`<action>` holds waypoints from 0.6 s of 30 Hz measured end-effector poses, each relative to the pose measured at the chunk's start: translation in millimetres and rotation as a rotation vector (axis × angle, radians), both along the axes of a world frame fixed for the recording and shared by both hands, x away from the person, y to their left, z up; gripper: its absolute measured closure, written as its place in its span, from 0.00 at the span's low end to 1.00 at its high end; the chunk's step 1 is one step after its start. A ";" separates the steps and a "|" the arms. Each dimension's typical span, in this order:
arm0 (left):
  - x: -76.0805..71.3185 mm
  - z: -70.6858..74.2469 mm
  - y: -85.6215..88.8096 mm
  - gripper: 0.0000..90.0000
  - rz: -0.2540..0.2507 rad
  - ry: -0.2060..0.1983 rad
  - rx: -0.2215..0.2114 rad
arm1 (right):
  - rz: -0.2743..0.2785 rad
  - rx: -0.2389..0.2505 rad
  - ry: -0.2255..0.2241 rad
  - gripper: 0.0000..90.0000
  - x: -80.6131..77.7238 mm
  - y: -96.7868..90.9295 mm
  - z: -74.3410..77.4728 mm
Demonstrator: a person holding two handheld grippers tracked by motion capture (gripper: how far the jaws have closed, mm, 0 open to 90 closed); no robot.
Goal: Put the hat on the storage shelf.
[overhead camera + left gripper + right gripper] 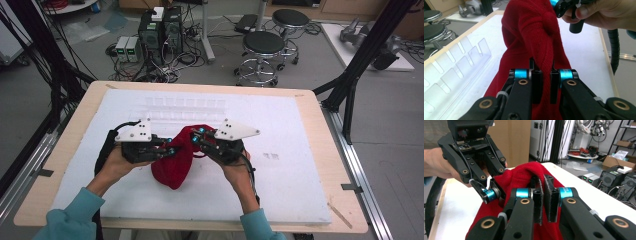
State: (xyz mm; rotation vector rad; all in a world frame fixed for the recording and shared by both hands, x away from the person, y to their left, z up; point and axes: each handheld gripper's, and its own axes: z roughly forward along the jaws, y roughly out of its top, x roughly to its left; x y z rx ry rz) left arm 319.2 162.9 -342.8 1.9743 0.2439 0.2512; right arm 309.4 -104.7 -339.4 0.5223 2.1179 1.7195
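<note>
Above the white tabletop [300,165], the left claw [170,149] and right claw [196,137] each pinch the red cloth [175,165], holding it up between them. Pulling apart too hard could make the thin fold slip out.

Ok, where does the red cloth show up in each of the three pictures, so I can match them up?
High view: the red cloth lies mid-table between the two grippers.
Left gripper view: the cloth fills the upper centre, a fold of it pinched between the left gripper pads.
Right gripper view: the cloth humps at centre, clamped in the right gripper.
Shared landmark: the white board beneath it.
</note>
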 end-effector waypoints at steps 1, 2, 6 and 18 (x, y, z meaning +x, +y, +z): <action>-0.1 0.0 0.0 0.95 0.002 0.001 -0.002 | 0.002 0.001 -0.002 0.95 0.1 0.1 -0.1; -0.6 0.0 0.4 0.96 0.001 0.008 -0.005 | -0.006 0.002 -0.006 0.90 0.1 -0.3 0.0; -1.6 0.7 1.7 0.96 0.001 0.017 -0.008 | -0.037 0.023 0.001 0.65 1.0 -3.6 0.0; -0.4 4.4 8.1 0.96 0.062 0.040 -0.037 | -0.107 0.113 0.024 0.34 -3.7 -19.8 4.9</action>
